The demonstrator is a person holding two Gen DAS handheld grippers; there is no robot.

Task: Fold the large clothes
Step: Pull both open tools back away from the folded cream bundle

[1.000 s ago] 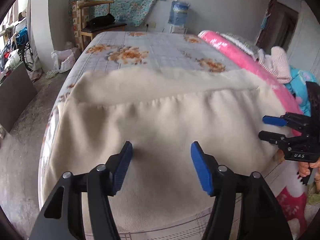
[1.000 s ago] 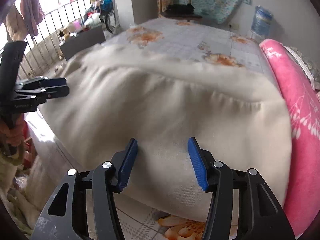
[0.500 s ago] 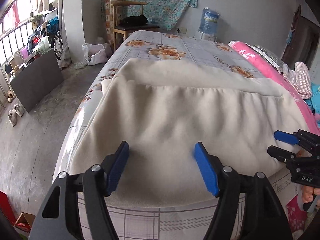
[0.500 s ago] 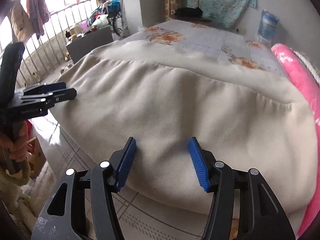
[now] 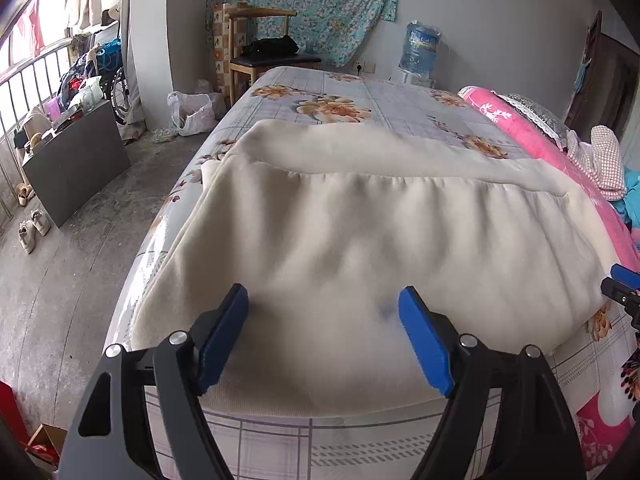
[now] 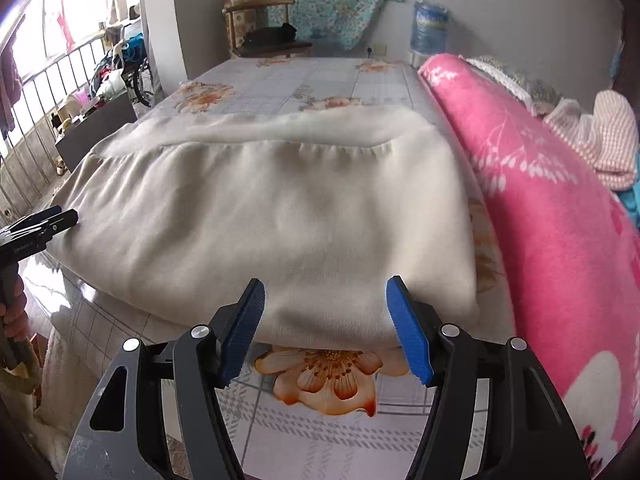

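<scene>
Left wrist view first: the big cream fleece garment [image 5: 380, 248] lies folded flat on the bed with the grey checked, orange-flower sheet [image 5: 360, 96], soft and slightly fuzzy, with one gathered seam running across it near the far edge. The left gripper [image 5: 322, 330] hovers over the near hem, jaws wide apart and just been opening, nothing clamped, cloth only showing behind the gap. Its two blue pads are ribbed plastic on black arms. At the right edge peeks the tip of the right gripper [image 5: 624, 288]. Around: one rolled pink floral blanket [image 5: 520, 120] along the bed's right side, one wooden chair [image 5: 260, 52] with something black on the seat, one blue water jug [image 5: 418, 50], one white plastic bag [image 5: 192, 112] on the concrete floor, a pair of pale shoes [image 5: 34, 228].

Right wrist view: same garment [image 6: 260, 224], its near right corner just beyond the right gripper [image 6: 324, 328]. Jaws spread apart here too, just been widening, empty; a big orange printed flower on the sheet shows between them. The pink blanket [image 6: 540, 208] crowds the garment's right side, fluffy and bulky. The left gripper [image 6: 40, 224] sits at the far left by the garment's edge.
</scene>
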